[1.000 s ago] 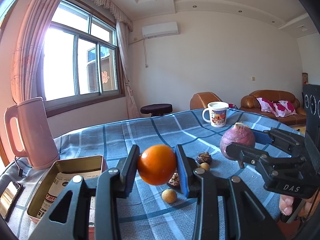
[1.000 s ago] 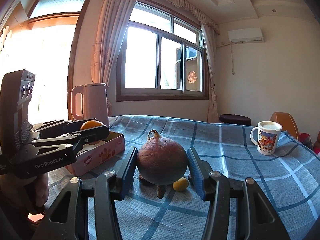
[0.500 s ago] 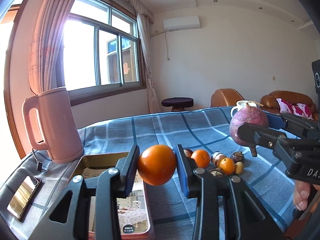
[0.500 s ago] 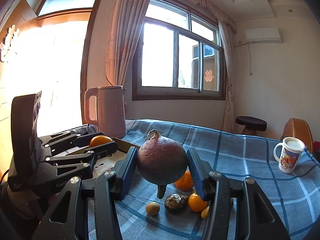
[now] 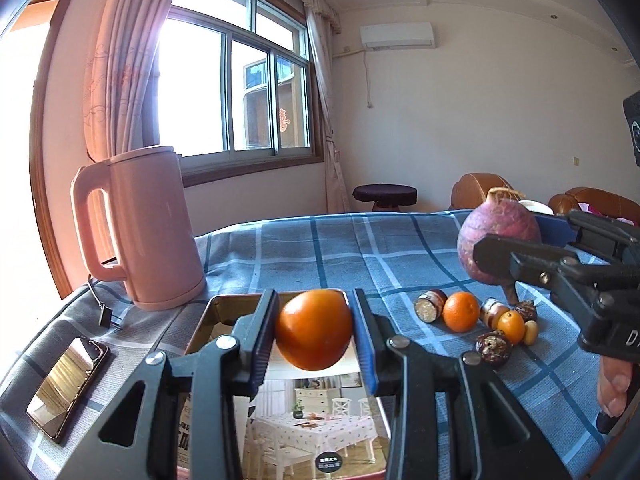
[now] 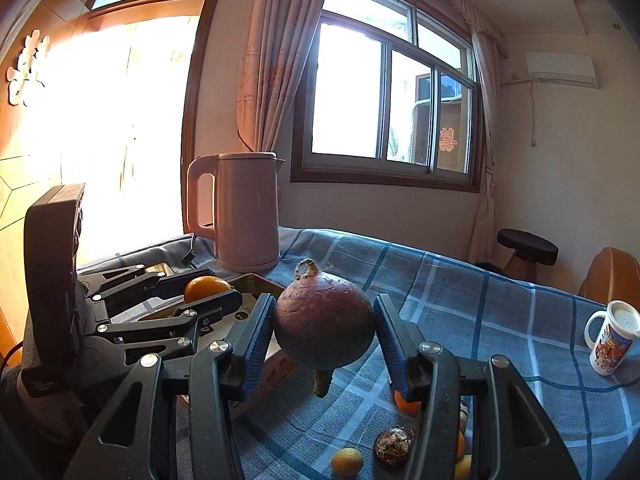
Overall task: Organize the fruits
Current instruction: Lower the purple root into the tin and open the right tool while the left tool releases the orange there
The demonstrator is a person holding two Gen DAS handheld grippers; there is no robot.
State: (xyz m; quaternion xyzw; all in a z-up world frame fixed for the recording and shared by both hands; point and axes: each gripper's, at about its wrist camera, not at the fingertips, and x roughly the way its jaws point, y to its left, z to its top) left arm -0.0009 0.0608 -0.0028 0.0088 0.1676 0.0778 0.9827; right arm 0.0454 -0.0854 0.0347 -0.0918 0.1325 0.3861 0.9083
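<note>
Two handheld grippers carry produce above a table spread with a blue plaid cloth [image 5: 360, 248]. The left gripper [image 5: 314, 334] is clamped on an orange [image 5: 314, 330], both blue pads pressed against its sides, the fruit held in the air over an open metal tin [image 5: 212, 312] lined with a printed picture of a dining room. The right gripper [image 6: 324, 328], its jaws set somewhat wider, grips a round purple-red radish [image 6: 324, 320] with its stub of stem up and its root tip hanging down, clear of the cloth.

From the left wrist camera, the radish appears at 3 o'clock of the orange, and a person's fingers [image 5: 614, 384] show below that gripper's body. On the cloth between the two tools lies a loose cluster of small fruit: a mandarin [image 5: 461, 311], a smaller kumquat-like orange fruit [image 5: 511, 327], a pale yellow one [image 5: 531, 332] and several brown, rough-skinned pieces [image 5: 494, 348].

A pink electric kettle [image 5: 150, 224] stands at 10 o'clock of the tin, its cord trailing on the cloth; a phone [image 5: 66, 384] lies face up at 8 o'clock. In the right wrist view a white printed mug [image 6: 610, 340] sits at 3 o'clock of the radish, well apart from it.
</note>
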